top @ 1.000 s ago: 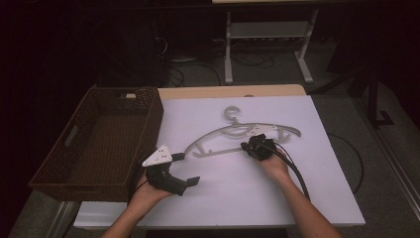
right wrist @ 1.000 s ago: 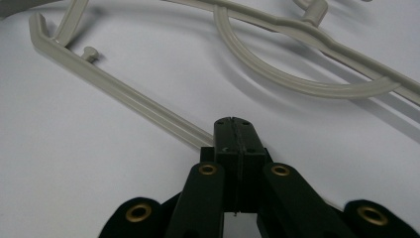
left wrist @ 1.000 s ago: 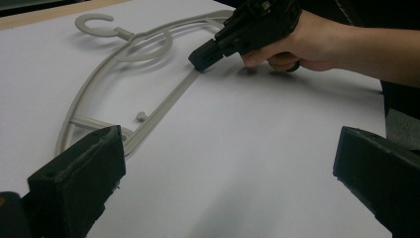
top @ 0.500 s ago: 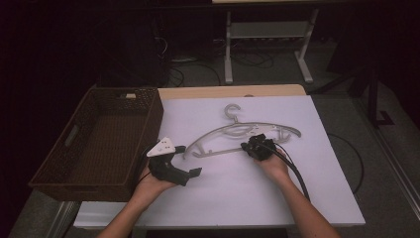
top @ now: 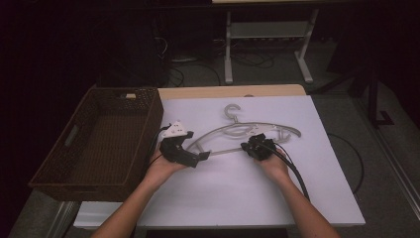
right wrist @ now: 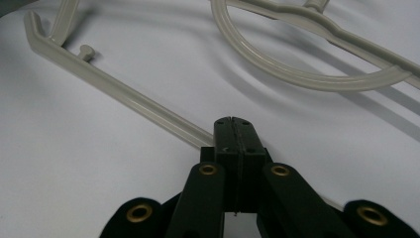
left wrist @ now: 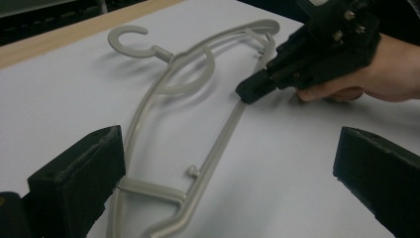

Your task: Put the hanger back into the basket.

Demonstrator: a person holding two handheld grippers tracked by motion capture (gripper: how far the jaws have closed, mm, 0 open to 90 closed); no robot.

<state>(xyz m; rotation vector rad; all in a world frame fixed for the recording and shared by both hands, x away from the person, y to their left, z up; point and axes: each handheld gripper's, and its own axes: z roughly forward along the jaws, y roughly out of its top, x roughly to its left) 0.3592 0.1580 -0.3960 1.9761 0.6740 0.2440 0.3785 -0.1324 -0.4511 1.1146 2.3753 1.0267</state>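
The pale grey plastic clothes hanger (top: 247,135) lies flat on the white table sheet (top: 277,198), and we have its lower bar pinched in our right claw (right wrist: 233,130), jaws together on it. Our left claw (left wrist: 223,173) hangs over the hanger's near end with its jaws wide apart, the bar running between and ahead of them. To that claw's outer side sits the dark brown woven wicker basket (top: 74,144). We judge the hanger gripped but not lifted; where it goes, we cannot tell.
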